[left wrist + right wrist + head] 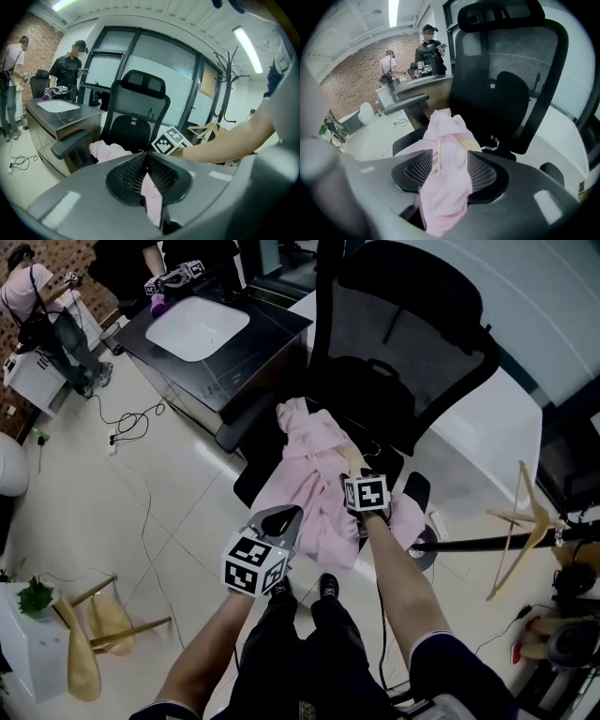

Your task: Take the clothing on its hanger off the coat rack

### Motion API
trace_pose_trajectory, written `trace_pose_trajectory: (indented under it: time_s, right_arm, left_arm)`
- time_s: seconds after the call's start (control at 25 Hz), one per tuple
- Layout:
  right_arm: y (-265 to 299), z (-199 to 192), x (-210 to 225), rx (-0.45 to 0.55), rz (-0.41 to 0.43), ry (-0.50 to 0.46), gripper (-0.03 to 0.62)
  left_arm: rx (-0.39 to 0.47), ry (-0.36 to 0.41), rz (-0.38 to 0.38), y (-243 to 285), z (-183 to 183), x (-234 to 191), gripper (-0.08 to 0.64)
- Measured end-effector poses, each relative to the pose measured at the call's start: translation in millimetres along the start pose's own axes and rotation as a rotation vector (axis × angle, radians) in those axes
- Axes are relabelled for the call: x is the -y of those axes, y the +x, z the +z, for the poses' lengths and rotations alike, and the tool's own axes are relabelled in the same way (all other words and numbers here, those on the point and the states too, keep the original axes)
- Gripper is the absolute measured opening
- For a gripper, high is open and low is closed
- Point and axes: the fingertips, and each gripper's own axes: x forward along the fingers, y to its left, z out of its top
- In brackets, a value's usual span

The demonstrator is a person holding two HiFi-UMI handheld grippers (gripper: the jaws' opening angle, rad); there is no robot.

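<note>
A pink garment on a wooden hanger lies heaped on the seat of a black mesh office chair. My left gripper is at the garment's near edge, its jaws closed together on a fold of the pink cloth. My right gripper is over the garment's right side. In the right gripper view its jaws stand apart, with pink cloth and the hanger's wooden bar loose between them. The hanger's metal hook lies on the seat. The coat rack stands behind to the right.
A black desk with a white tray stands left of the chair. An empty wooden hanger hangs on a dark pole at right. Cables trail across the floor, and people stand at the back left. Wooden furniture lies near left.
</note>
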Motion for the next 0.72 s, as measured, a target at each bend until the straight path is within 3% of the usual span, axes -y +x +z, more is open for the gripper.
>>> trace_pose_trajectory:
  time_s: [0.12, 0.24, 0.44, 0.72]
  right_arm:
    - [-18, 9, -2, 0.057, 0.009, -0.002, 0.216]
    - [-53, 33, -13, 0.187, 0.053, -0.016, 0.122]
    - [-134, 87, -27, 0.400, 0.090, -0.042, 0.025]
    - [-237, 153, -47, 0.643, 0.106, -0.163, 0.002]
  left_arm:
    - [0.006, 0.002, -0.010, 3, 3, -3, 0.011]
    - [0.021, 0.017, -0.023, 7, 14, -3, 0.011]
    - [0.076, 0.052, -0.044, 8, 47, 2, 0.011]
    - [0.182, 0.073, -0.079, -4, 103, 19, 0.011]
